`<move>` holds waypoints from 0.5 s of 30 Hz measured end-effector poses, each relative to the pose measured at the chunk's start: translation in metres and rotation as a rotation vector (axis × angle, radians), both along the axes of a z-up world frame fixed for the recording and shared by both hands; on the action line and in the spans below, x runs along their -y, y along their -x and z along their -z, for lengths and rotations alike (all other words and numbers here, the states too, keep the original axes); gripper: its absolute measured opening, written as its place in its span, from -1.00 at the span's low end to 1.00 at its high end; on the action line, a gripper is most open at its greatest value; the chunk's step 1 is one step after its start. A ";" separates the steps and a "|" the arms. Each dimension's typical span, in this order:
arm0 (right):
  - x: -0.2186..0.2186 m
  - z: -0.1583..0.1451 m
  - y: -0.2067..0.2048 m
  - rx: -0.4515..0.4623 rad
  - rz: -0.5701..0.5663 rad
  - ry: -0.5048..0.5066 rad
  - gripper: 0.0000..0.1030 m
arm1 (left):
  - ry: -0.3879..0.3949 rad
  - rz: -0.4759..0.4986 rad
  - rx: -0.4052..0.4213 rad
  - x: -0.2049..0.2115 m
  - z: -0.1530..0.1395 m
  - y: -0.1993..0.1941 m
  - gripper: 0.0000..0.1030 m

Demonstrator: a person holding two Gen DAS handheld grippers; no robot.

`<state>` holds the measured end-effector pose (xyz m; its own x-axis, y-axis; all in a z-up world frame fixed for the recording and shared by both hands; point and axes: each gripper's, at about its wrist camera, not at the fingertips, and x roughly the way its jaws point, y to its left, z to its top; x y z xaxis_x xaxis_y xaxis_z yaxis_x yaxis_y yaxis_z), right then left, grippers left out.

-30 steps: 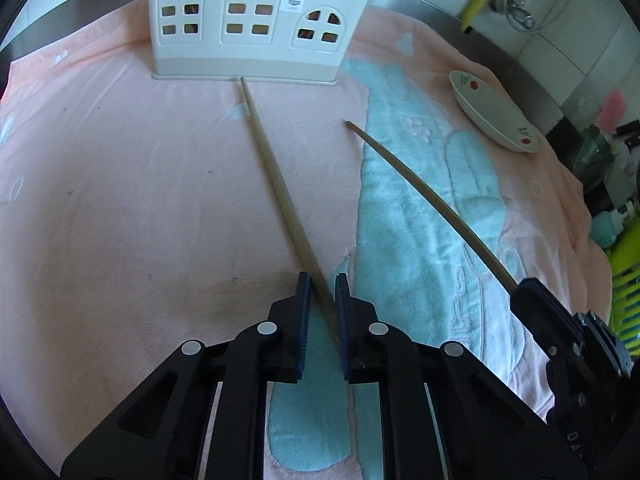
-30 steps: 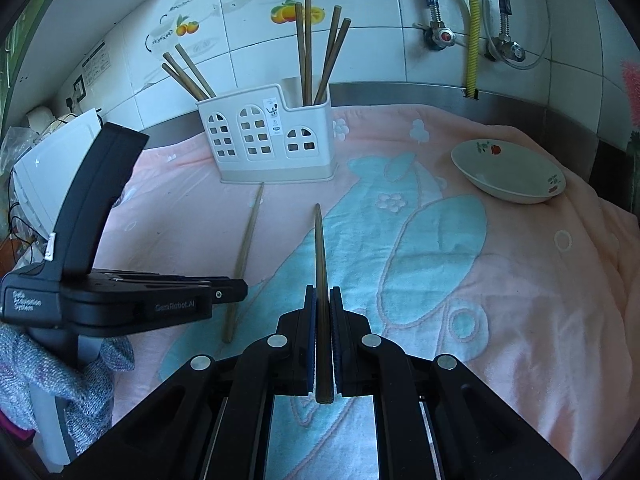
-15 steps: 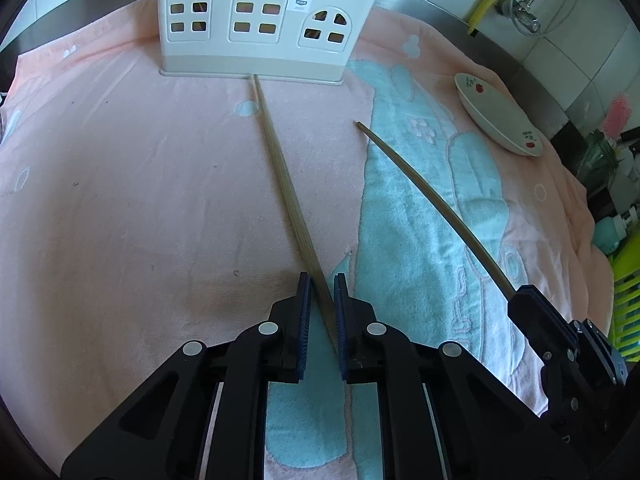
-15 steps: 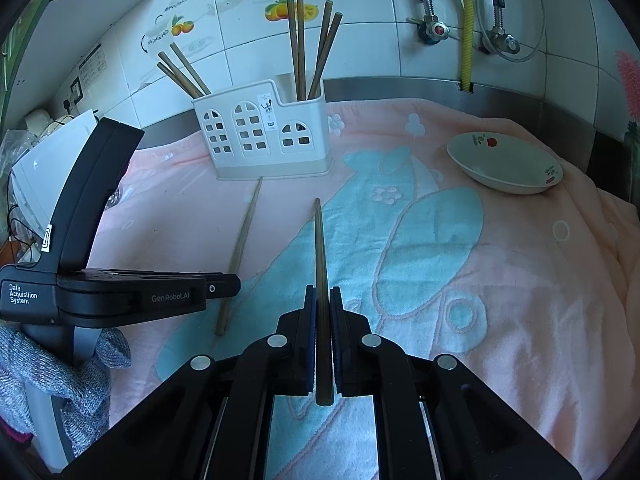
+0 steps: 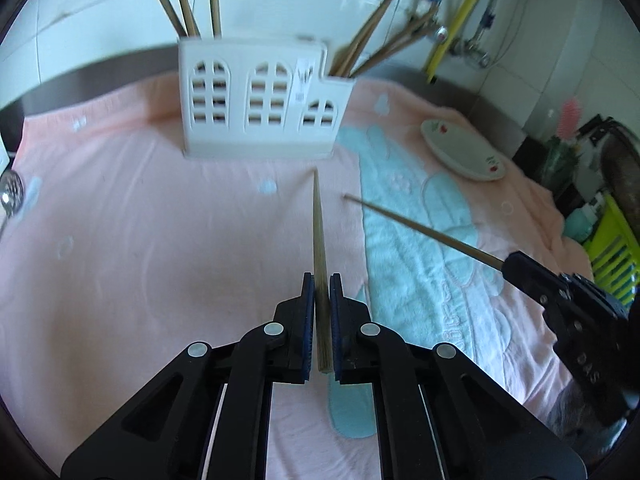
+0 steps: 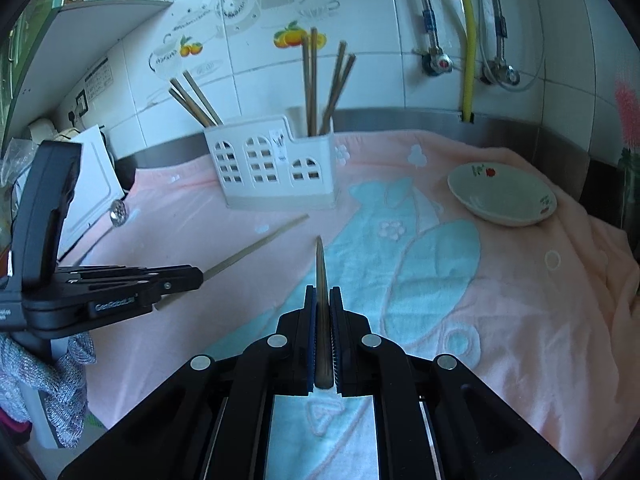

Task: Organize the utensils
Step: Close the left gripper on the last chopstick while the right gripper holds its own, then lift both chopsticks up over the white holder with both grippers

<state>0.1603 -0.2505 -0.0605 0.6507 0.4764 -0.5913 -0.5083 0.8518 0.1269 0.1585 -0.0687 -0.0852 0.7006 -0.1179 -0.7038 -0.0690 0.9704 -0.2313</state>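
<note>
Above the towel [image 5: 140, 240], both grippers [image 5: 319, 300] [image 6: 324, 312] clamp 1 chopstick [image 5: 320, 240] [image 6: 321, 280] each; carry step, next drop tips into holder [image 5: 260, 108].

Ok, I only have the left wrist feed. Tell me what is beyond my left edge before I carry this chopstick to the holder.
Observer: A white appliance stands left of the white holder.
Operator: Confirm the right gripper's hold; I see only its side.
Observer: The right gripper is shut on its darker chopstick, tip toward the holder.
Operator: Check the bowl's inside.
Observer: The bowl looks empty; its inside is bare.
</note>
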 end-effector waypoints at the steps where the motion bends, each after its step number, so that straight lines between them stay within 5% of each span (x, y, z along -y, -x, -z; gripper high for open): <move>1: -0.003 -0.005 0.000 0.008 -0.004 -0.002 -0.87 | 0.001 0.006 0.014 -0.003 -0.004 0.001 -0.88; 15: -0.055 -0.060 -0.016 0.067 -0.069 0.017 -0.87 | -0.035 0.094 0.169 -0.041 -0.071 0.010 -0.90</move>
